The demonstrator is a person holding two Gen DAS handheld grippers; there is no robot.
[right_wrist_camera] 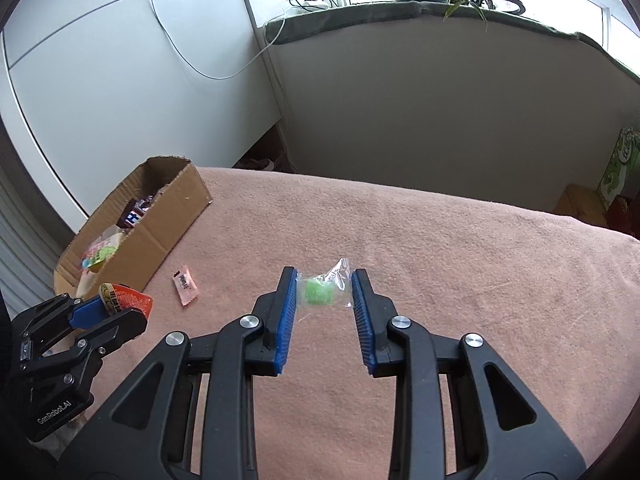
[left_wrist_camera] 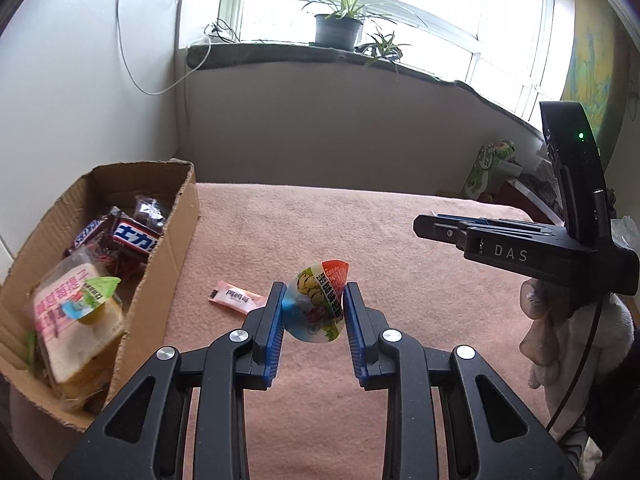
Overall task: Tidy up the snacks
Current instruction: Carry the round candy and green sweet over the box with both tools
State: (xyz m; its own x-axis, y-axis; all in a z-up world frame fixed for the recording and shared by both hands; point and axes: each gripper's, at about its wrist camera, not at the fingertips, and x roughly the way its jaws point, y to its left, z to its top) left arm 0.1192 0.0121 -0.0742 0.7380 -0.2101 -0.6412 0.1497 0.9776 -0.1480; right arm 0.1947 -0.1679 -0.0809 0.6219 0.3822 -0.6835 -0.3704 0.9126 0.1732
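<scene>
My left gripper (left_wrist_camera: 314, 298) is shut on a jelly cup (left_wrist_camera: 316, 304) with a printed foil lid, held above the pink cloth; the cup also shows in the right wrist view (right_wrist_camera: 120, 300). My right gripper (right_wrist_camera: 324, 284) is open with its fingers on either side of a green candy (right_wrist_camera: 318, 294) in clear wrap lying on the cloth. A small pink sachet (left_wrist_camera: 236, 300) lies on the cloth near the cardboard box (left_wrist_camera: 160, 256); the sachet also shows in the right wrist view (right_wrist_camera: 185, 289). The box holds chocolate bars, a wrapped sandwich and a jelly cup.
The pink cloth (right_wrist_camera: 440, 260) covers the table. A grey wall and a windowsill with a potted plant (left_wrist_camera: 336, 28) lie behind. A green carton (left_wrist_camera: 486, 168) and clutter stand at the far right. My right gripper (left_wrist_camera: 520, 248) hovers at the right in the left wrist view.
</scene>
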